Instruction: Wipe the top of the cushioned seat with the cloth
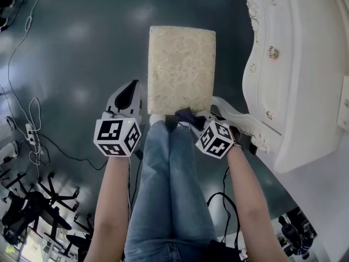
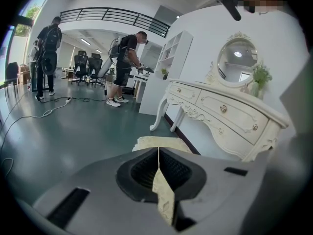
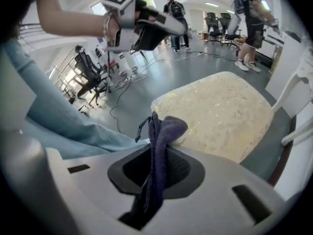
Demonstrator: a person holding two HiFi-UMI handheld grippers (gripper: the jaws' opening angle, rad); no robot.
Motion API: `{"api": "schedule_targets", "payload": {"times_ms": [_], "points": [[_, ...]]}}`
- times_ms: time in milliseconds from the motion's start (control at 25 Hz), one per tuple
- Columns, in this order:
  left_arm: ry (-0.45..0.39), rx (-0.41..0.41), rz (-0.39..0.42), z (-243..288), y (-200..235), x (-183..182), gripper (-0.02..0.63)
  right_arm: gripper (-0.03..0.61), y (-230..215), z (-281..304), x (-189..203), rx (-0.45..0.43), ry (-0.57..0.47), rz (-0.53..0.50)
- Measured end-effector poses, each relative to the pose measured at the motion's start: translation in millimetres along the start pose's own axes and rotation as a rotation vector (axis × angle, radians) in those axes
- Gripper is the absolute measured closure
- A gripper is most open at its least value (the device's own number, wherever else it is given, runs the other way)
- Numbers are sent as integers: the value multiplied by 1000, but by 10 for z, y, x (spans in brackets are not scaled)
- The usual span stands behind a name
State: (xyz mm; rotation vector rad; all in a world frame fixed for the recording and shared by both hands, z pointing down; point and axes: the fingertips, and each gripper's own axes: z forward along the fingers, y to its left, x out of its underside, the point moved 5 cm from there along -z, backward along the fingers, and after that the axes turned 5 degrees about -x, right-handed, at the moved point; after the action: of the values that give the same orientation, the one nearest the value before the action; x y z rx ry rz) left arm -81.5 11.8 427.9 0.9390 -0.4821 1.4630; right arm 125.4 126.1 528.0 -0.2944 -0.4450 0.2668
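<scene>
The cushioned seat [image 1: 181, 70] is a cream, patterned stool top standing on the dark floor ahead of my legs; it also fills the middle of the right gripper view [image 3: 220, 114]. My right gripper [image 1: 188, 117] hovers at the seat's near edge, shut on a dark blue cloth [image 3: 161, 133] that bunches out past the fingertips and hangs over the near corner. My left gripper [image 1: 129, 98] is held just left of the seat over the floor, its jaws shut with nothing in them. It looks toward the seat's far end [image 2: 157, 142].
A white carved dresser [image 1: 294, 75] stands right of the seat, its curved leg [image 1: 240, 119] close to my right gripper. Cables [image 1: 32, 113] run over the floor at left. People stand at desks [image 2: 124, 67] far across the room. Office chairs [image 1: 38, 206] are behind me.
</scene>
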Motion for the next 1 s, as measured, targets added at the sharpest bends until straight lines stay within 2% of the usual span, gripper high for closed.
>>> {"api": "schedule_targets", "payload": {"times_ms": [240,400,720,1000], "points": [[-6,-3,2,22,69,-123,609,540,-420,-335,-200,79,-292,397],[-15,-9,-1,58,112,-210,609,540,-713,-490,-262,184,-430,575],[-25,-19,-10,145,187,-342,609,540,-1107,-581,-537,305,-486,655],[-25,-45,-23,214,351,-417,609,540,-1685,-671,-798,408,-502,665]]}}
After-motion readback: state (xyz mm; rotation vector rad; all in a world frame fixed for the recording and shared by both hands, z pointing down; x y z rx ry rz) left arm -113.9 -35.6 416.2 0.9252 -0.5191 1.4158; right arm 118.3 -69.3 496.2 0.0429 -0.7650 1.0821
